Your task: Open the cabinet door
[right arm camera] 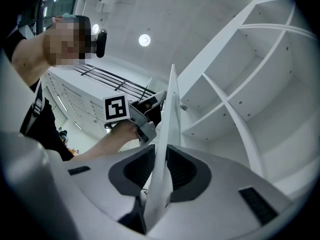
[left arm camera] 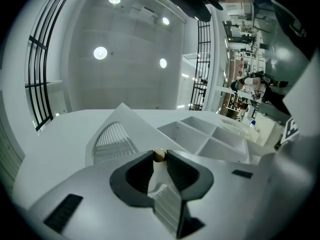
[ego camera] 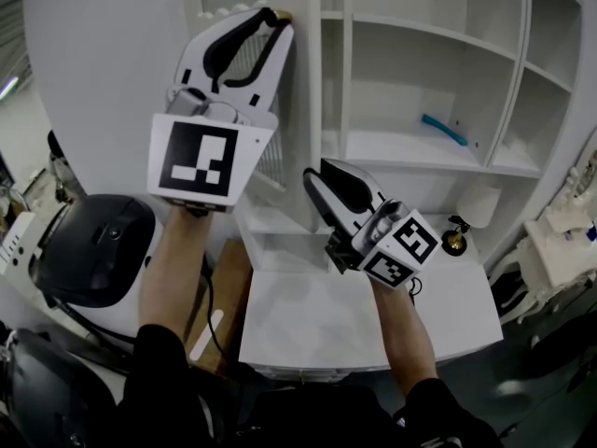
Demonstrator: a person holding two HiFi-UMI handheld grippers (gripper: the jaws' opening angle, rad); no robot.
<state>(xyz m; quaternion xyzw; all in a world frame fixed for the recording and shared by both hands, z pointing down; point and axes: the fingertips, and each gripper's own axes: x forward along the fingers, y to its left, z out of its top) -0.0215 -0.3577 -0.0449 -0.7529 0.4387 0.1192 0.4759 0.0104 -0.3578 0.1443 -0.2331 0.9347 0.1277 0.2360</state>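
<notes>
Markings, left: the left marker cube (ego camera: 198,157) shows a black-and-white square pattern facing the head camera, blocks only.
Left arm pose: a bare forearm (ego camera: 173,269) with a dark sleeve at the elbow reaches up and away from the body, and the tool tilts upward.
Left gripper (ego camera: 276,19): its tips sit at the top of the door's edge with the small brass knob (left arm camera: 159,155) between them. Both pads seem to press on the knob, though at this angle the contact is hard to judge.
Cabinet door (right arm camera: 169,109): white with a slatted panel. It is swung out from the cabinet and stands edge-on between the two tools.
Right gripper (ego camera: 317,171): lower on the same door, jaws closed on the thin panel, which runs straight up between the pads.
Markings, right: the right marker cube (ego camera: 401,250) shows two faces of similar square patterns.
Right arm pose: the right forearm (ego camera: 401,325) comes up from the lower edge, and its tool also points upward.
Cabinet shelves (ego camera: 420,157): white open compartments to the right of the door. A teal object (ego camera: 443,129) lies on one shelf.
</notes>
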